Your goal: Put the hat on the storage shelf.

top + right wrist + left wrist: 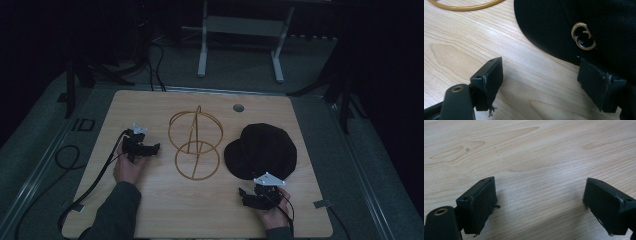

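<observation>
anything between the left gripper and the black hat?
Yes. In the high view the gold wire stand sits on the table between the left gripper and the black hat; on either side of it there's bare wood.

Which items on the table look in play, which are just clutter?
Likely in play:
- black hat, right gripper open beside its brim
- gold wire stand
- left gripper, open over bare table

Just there:
- metal frame behind the table
- cables
</observation>
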Demonstrator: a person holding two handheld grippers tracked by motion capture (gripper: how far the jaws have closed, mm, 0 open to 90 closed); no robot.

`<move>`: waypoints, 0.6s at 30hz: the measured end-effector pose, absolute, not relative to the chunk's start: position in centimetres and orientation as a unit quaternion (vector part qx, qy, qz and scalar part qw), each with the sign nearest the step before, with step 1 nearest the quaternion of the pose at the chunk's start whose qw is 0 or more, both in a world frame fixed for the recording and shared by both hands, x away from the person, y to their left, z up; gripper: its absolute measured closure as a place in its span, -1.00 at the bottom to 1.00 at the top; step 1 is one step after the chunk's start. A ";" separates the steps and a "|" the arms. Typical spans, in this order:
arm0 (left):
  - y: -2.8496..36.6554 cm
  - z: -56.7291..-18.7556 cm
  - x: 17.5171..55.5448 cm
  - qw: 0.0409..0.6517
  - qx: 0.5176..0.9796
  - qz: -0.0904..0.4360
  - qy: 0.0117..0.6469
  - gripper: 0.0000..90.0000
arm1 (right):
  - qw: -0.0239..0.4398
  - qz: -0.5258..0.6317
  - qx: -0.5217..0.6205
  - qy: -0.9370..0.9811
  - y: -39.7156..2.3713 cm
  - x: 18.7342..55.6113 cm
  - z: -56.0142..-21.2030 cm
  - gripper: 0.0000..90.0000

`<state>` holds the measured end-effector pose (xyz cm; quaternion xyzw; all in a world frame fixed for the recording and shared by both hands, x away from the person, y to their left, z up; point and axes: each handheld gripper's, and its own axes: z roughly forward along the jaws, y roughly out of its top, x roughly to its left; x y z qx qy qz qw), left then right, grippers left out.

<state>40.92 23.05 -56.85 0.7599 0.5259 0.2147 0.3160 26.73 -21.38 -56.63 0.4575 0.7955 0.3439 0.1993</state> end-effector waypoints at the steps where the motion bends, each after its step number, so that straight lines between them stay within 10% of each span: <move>1: 23.0 -56.9 40.9 0.316 0.760 0.215 0.526 -0.75 | 0.200 0.344 0.459 0.794 -21.3 26.7 -56.6 -0.55; 13: 23.1 -56.8 40.9 0.316 0.759 0.216 0.527 -0.74 | 0.198 0.339 0.460 0.796 -21.2 26.7 -56.6 -0.55; 18: 23.1 -56.8 40.9 0.315 0.759 0.217 0.527 -0.73 | 0.213 0.317 0.444 0.810 -20.3 26.4 -55.8 -0.05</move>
